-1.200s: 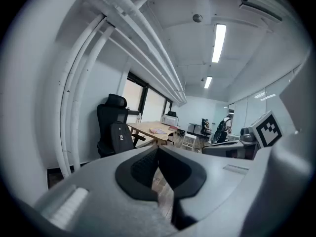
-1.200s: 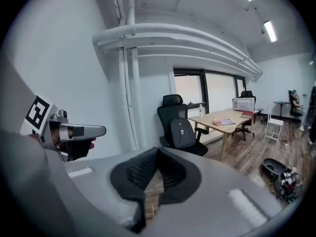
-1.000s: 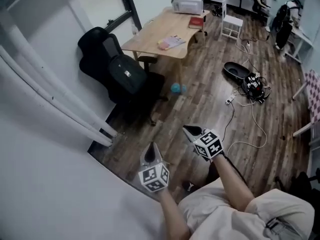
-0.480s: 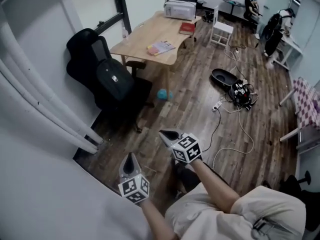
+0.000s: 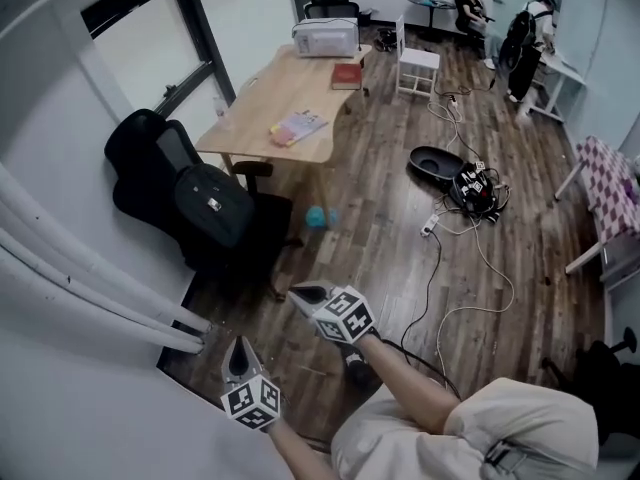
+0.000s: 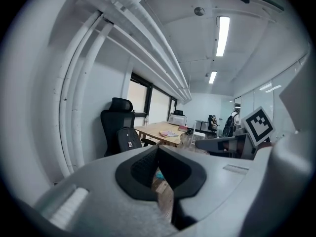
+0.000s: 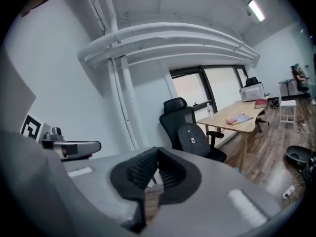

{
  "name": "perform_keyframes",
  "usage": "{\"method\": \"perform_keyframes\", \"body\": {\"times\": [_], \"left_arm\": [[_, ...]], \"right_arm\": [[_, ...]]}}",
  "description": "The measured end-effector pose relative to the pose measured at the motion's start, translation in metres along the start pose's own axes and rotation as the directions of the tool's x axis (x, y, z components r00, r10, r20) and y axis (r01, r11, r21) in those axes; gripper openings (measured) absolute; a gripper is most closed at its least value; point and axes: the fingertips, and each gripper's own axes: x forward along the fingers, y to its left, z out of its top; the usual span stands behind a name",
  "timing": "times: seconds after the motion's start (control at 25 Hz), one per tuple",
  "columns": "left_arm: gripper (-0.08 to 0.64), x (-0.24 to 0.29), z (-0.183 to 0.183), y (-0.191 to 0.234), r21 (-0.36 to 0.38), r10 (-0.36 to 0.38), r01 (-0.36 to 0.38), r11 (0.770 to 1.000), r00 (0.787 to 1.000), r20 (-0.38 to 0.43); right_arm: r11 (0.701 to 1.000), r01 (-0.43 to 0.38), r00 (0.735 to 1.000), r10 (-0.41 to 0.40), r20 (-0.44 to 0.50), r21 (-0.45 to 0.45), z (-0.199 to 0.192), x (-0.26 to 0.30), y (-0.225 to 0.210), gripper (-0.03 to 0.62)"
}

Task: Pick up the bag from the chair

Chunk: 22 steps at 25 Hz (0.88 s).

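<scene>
Head view: bag (image 5: 212, 206) drifted lower-left; 2 hand-held grippers (image 5: 238, 349) (image 5: 303, 293) stay closed, empty.

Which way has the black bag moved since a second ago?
No. The black bag still sits on the black office chair, beside the wooden desk.

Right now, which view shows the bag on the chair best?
Head view: the bag shows whole from above and largest, leaning on the backrest of the chair, with nothing in front. The right gripper view shows it smaller, front on. The left gripper view shows it smallest.
</scene>
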Motion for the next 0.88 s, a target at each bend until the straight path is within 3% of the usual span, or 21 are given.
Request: {"method": "perform_keyframes", "body": {"times": [0.2, 0.4, 0.52, 0.88], "left_arm": [[0.006, 0.065, 0.017, -0.002, 0.037, -0.035, 0.036, 0.999, 0.999, -0.02], [0.006, 0.114, 0.036, 0.001, 0.041, -0.038, 0.038, 0.998, 0.999, -0.022], [0.007, 0.141, 0.041, 0.006, 0.043, -0.029, 0.03, 0.999, 0.999, -0.025], [0.006, 0.188, 0.041, 0.018, 0.043, 0.016, -0.015, 0.999, 0.999, -0.038]], "right_arm": [[1.0, 0.011, 1.0, -0.011, 0.003, 0.006, 0.029, 0.032, -0.043, 0.0], [0.997, -0.06, 0.995, 0.055, -0.08, -0.058, 0.042, 0.064, -0.067, 0.0], [0.996, -0.023, 0.998, 0.018, -0.066, -0.085, 0.052, 0.082, -0.091, 0.0], [0.993, -0.049, 0.996, 0.04, 0.08, 0.112, 0.08, 0.106, -0.144, 0.0]]}}
